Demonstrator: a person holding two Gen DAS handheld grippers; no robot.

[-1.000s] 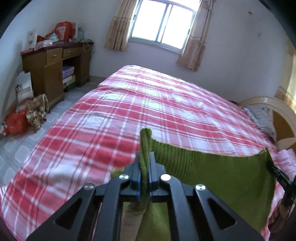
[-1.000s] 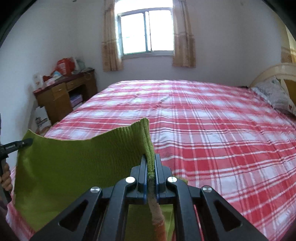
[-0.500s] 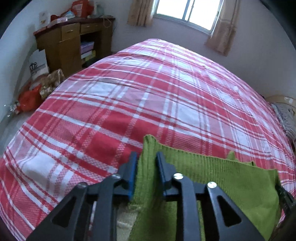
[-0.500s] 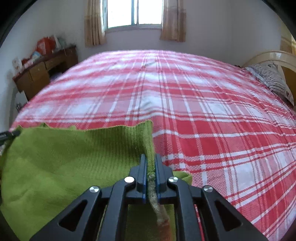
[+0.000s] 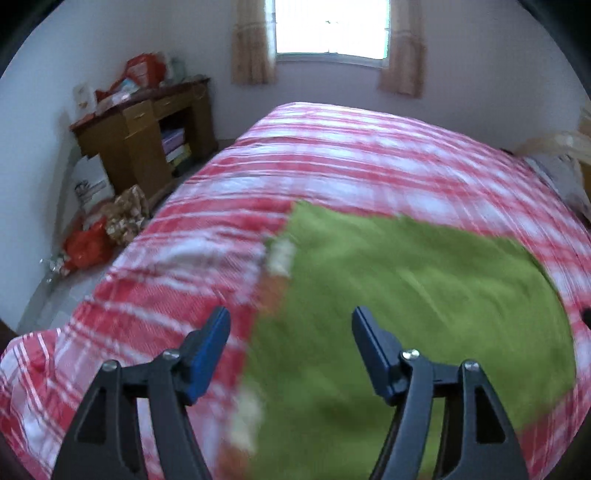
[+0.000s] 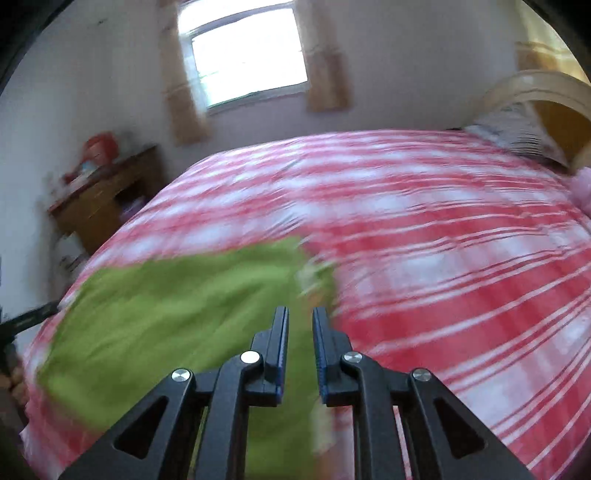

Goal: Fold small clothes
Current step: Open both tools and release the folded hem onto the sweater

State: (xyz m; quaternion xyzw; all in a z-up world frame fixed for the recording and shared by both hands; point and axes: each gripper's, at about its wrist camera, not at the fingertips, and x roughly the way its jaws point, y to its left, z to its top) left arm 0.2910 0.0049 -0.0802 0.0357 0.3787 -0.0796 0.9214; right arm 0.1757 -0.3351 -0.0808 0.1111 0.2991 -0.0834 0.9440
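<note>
A green knitted garment (image 5: pixel 406 295) lies spread flat on the red and white checked bed (image 5: pixel 351 155). In the right wrist view the garment (image 6: pixel 166 317) lies at the lower left on the bed (image 6: pixel 443 258). My left gripper (image 5: pixel 290 325) is wide open and empty above the garment's left edge. My right gripper (image 6: pixel 300 321) is open by a narrow gap and empty above the garment's right edge. Both views are blurred by motion.
A wooden desk (image 5: pixel 147 129) with clutter on top stands left of the bed, with bags (image 5: pixel 107 229) on the floor beside it. A window (image 5: pixel 332 29) is in the far wall. A headboard (image 6: pixel 546 99) and pillow (image 6: pixel 517 133) are at the right.
Both grippers have let go of the green garment and opened. It now lies flat on the bed. Both grippers have pulled back and up from it.
</note>
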